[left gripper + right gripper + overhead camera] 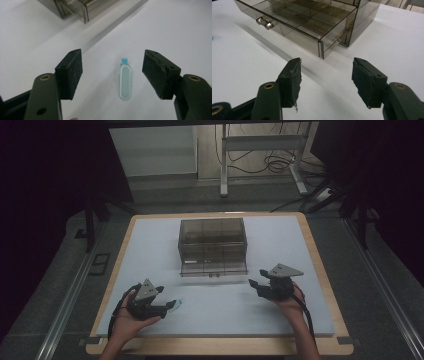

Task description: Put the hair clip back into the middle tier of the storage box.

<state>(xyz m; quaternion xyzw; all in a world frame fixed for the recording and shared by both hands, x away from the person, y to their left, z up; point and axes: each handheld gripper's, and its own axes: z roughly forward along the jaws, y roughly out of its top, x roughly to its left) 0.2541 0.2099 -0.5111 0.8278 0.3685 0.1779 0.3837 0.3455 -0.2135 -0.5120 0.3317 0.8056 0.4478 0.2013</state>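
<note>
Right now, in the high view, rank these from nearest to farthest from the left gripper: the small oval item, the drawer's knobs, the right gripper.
1. Small oval item: on the mat just past the left gripper tips.
2. Drawer's knobs: front of the open drawer, centre.
3. Right gripper: far right side of the mat.

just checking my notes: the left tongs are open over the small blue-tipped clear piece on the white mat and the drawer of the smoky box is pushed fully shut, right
Not quite. The drawer of the smoky box is pulled out, not shut: the right gripper view shows its compartments open to the top and its knobs well forward. The rest holds: the left tongs stand open over the small blue-tipped clear piece on the white mat.
</note>
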